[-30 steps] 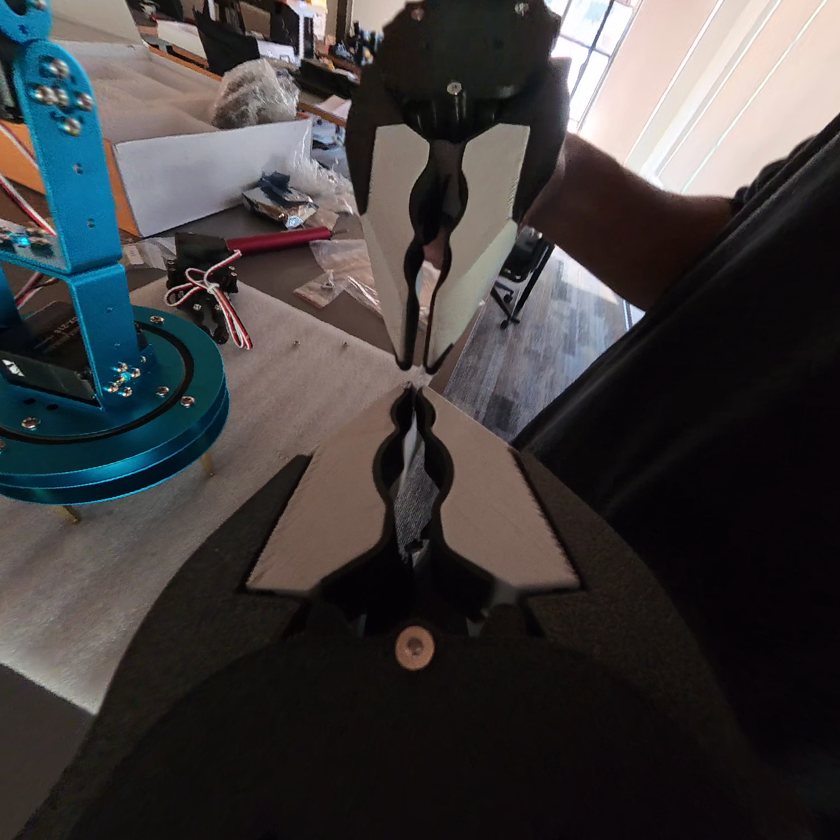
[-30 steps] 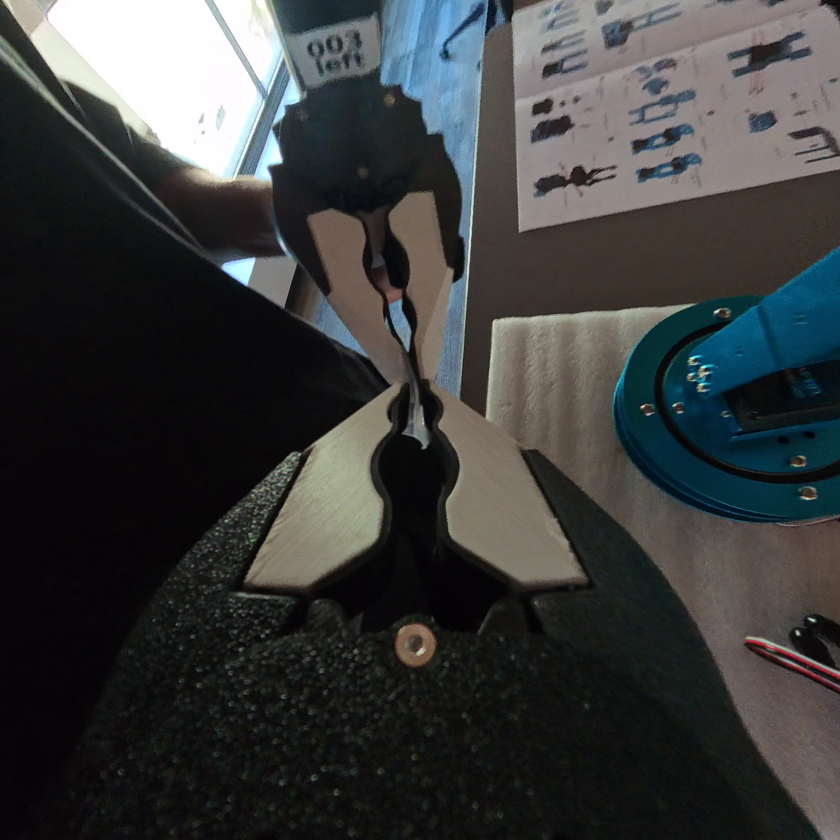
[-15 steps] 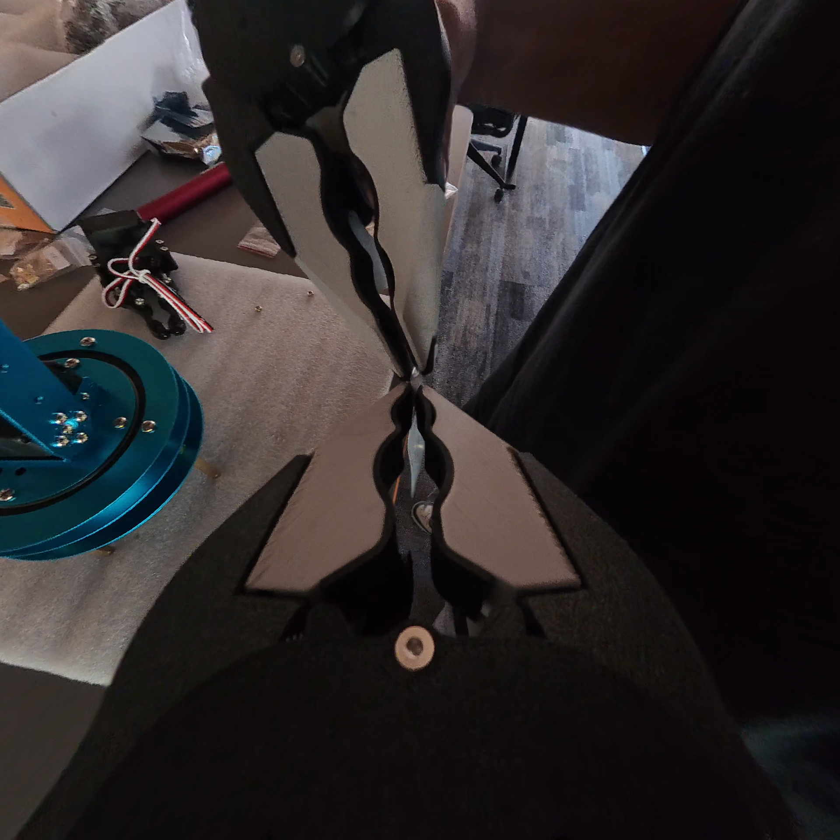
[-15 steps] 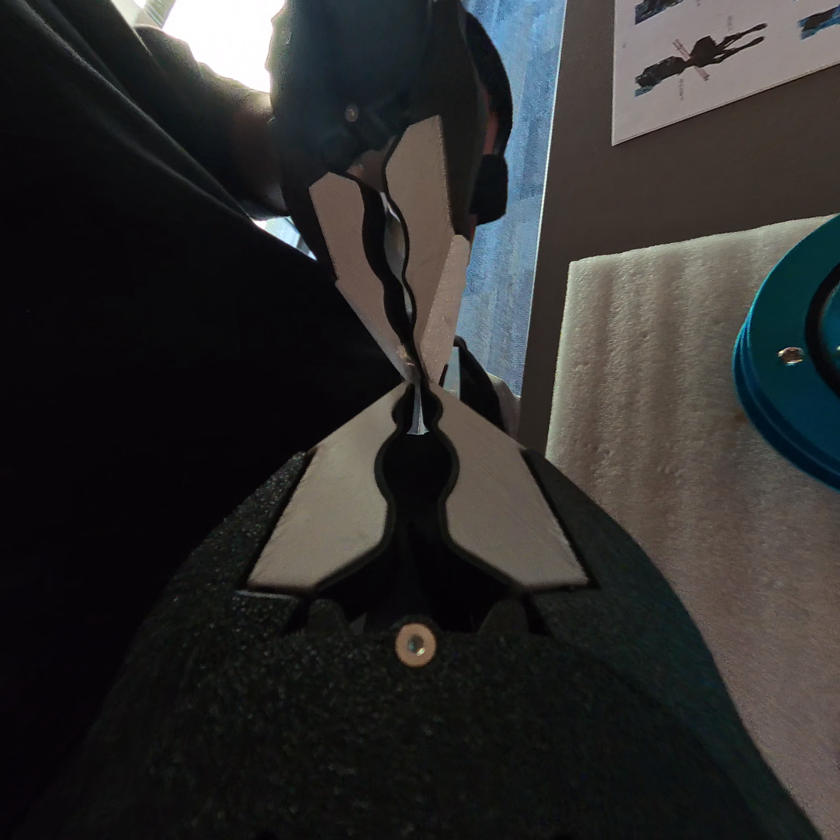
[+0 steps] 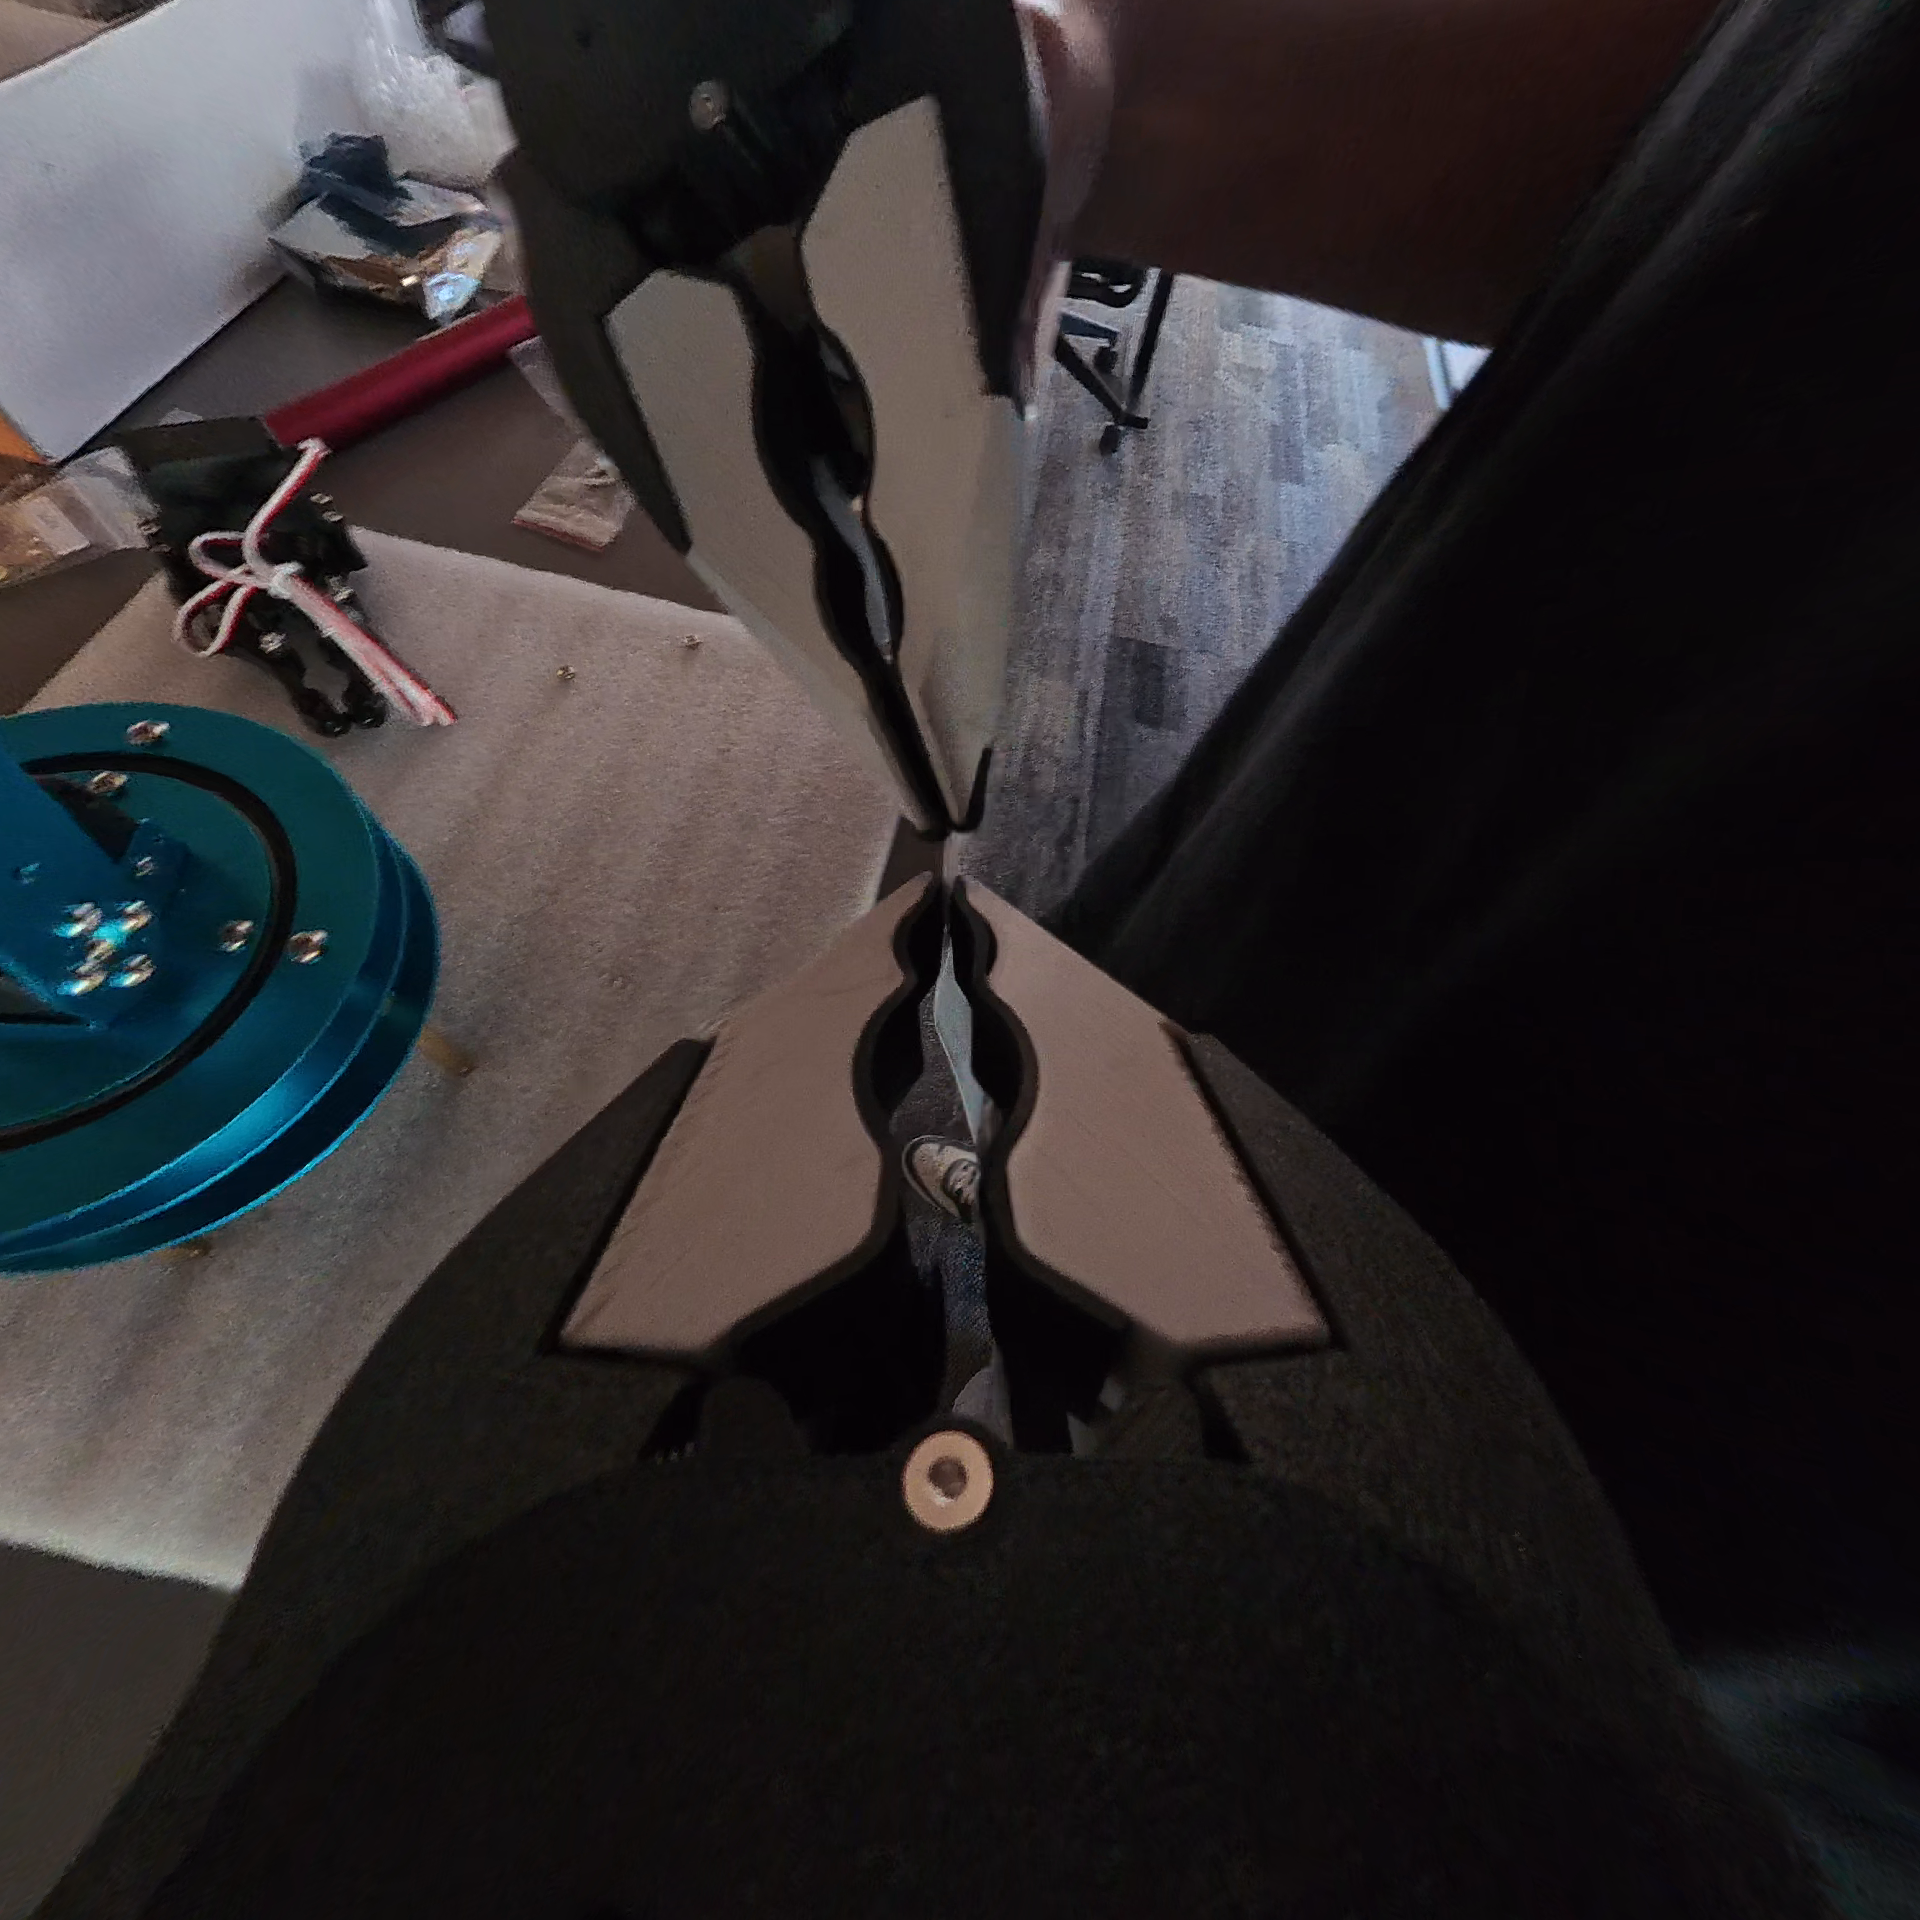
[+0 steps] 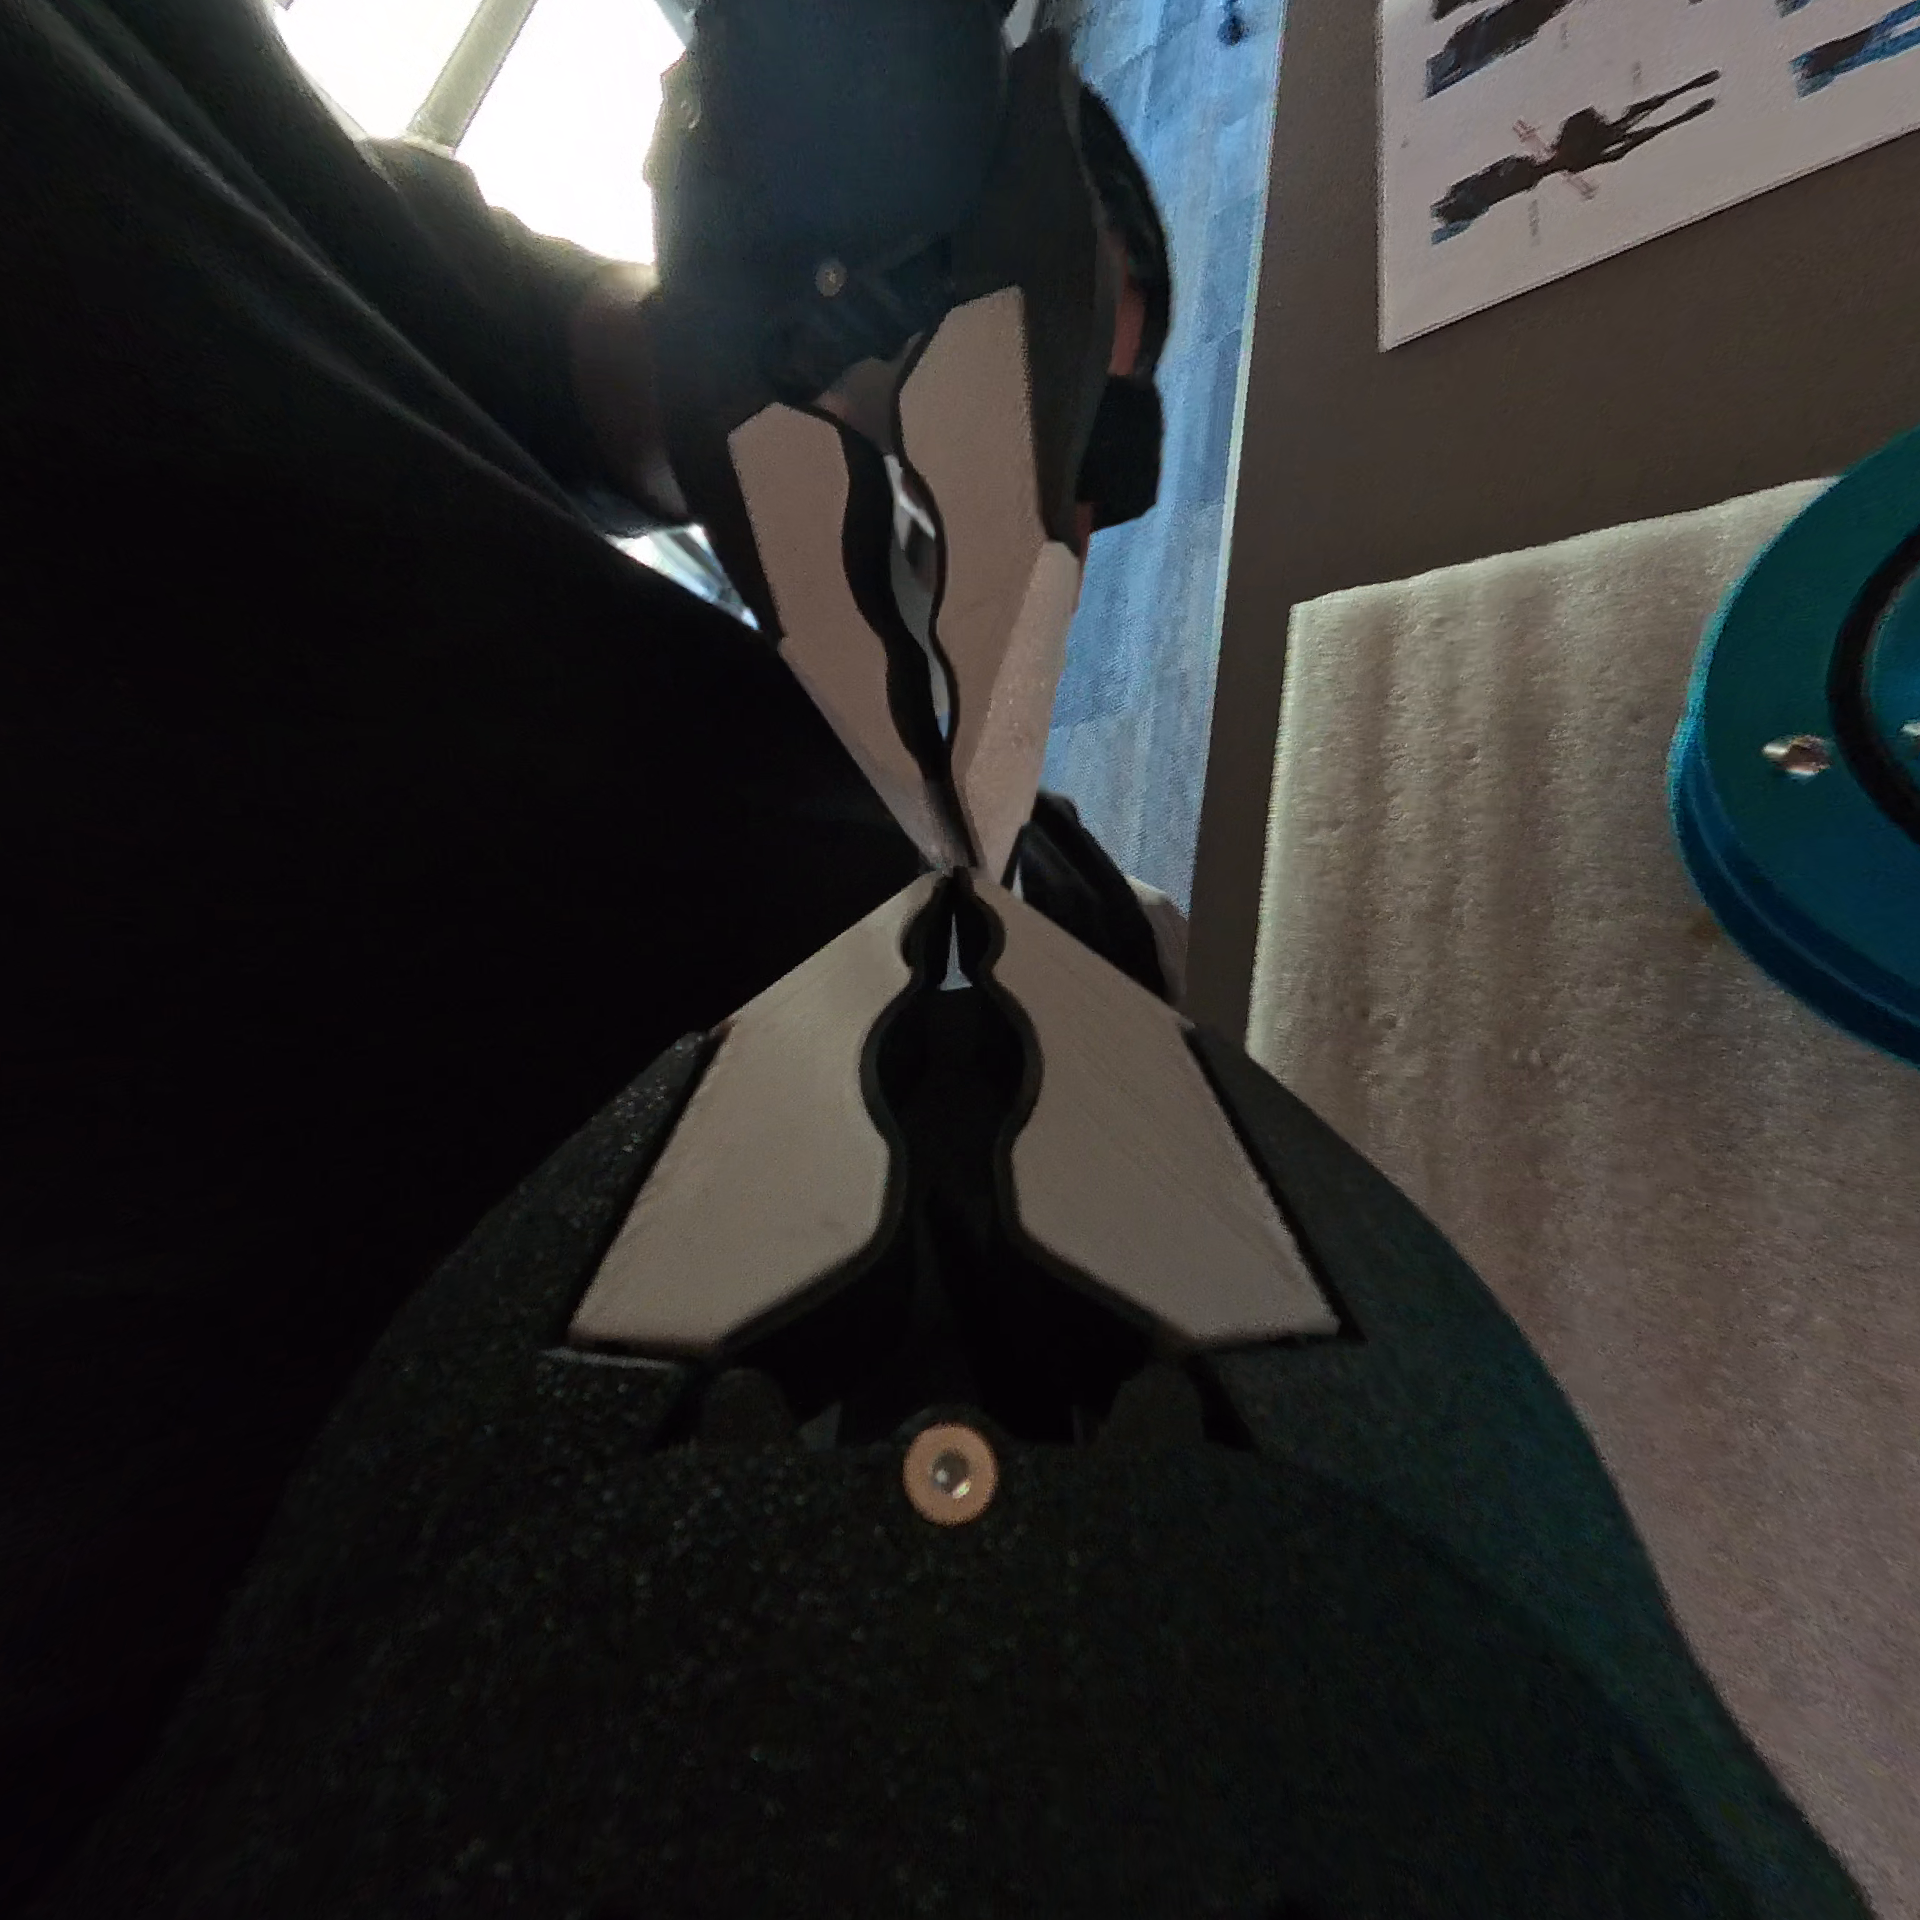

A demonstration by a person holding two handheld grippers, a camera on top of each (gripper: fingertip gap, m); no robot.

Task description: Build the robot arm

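My left gripper [image 5: 942,883] and right gripper [image 6: 956,883] are both shut and meet tip to tip in the air beside the table's edge, in front of a person's dark clothing [image 5: 1558,935]. A thin pale plastic sheet [image 5: 951,1003], seen edge-on, is pinched in the left gripper's jaws. A like strip [image 6: 951,956] shows in the right gripper's jaws. I cannot tell whether it is one piece. The right gripper [image 5: 948,826] comes down from the top of the left wrist view. The left gripper [image 6: 961,857] does the same in the right wrist view.
A round blue metal base [image 5: 208,1039] stands on a white foam sheet [image 5: 623,883]. A black servo with red and white wires [image 5: 281,623], small screws [image 5: 566,673], a red tube [image 5: 416,374] and a white box [image 5: 135,208] lie beyond. A printed sheet [image 6: 1662,156] lies on the table. Less than 4 cm separates the two grippers' tips.
Both grippers stayed shut and tip to tip while turning and shifting together. The blue base slid toward the frame edges and its upright part left view. The right gripper now tilts more.
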